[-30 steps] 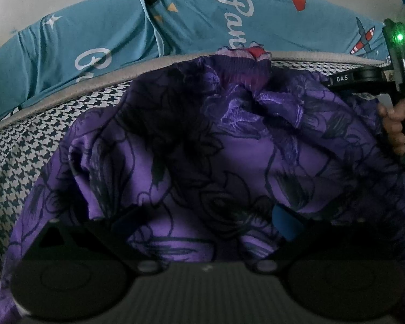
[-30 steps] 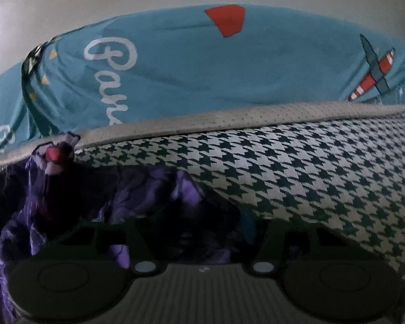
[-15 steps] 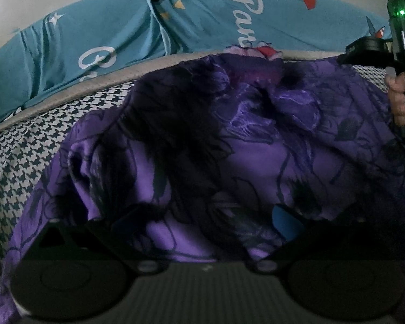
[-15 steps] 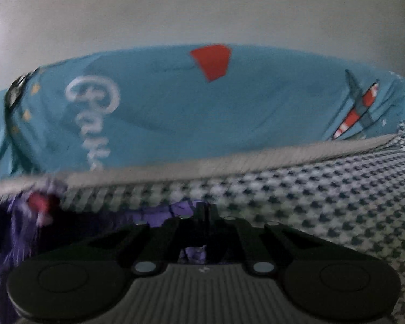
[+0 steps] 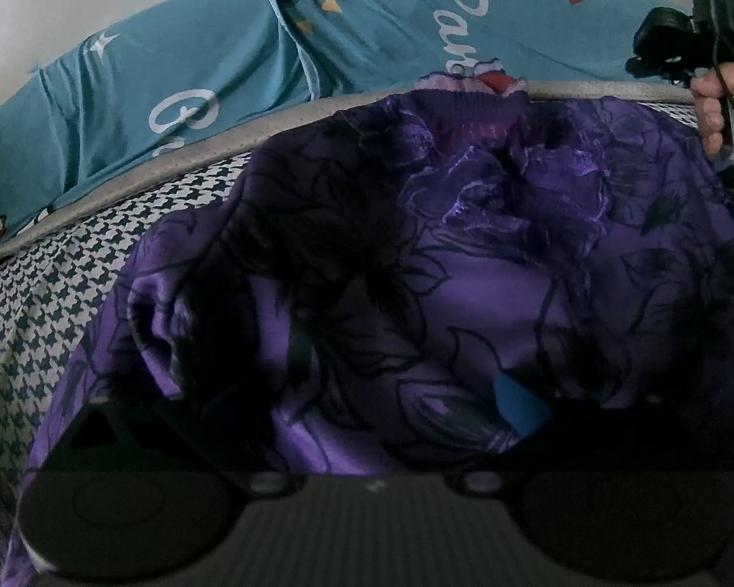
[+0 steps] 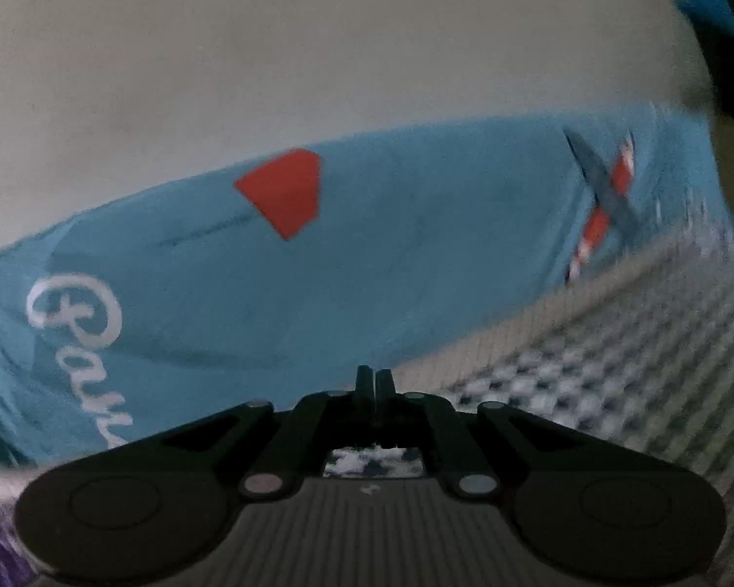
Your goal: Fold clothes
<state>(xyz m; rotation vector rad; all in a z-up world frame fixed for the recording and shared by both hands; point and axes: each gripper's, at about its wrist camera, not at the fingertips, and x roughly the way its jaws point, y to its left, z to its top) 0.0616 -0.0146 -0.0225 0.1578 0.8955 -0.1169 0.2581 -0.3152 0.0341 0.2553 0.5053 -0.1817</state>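
Folding starts with knowing where the cloth sits: the purple flowered garment (image 5: pixel 465 293) lies heaped right ahead of your left tool (image 5: pixel 367 406) and spills between its fingers, spreading over the houndstooth bed cover (image 5: pixel 49 303) as far as the grey edge below the teal bedding (image 5: pixel 391 34). That left tool stands released, its fingers wide apart with cloth between them but nothing pinched. Your right tool (image 6: pixel 374 381) is clenched, tips pressed together, and its own view shows no cloth between them; only a blurred scrap of purple sits low and to its left. From the left tool's view, your hand (image 5: pixel 714 102) carries the right tool at the garment's far right edge, and you cannot tell from there whether it has caught any fabric.

Expect the garment to be light, limp and rather slick, so it probably slumps and slides unless pinched firmly. Take it by a hem or seam at the outer corners, not by the bunched middle, or the layers likely drag together.
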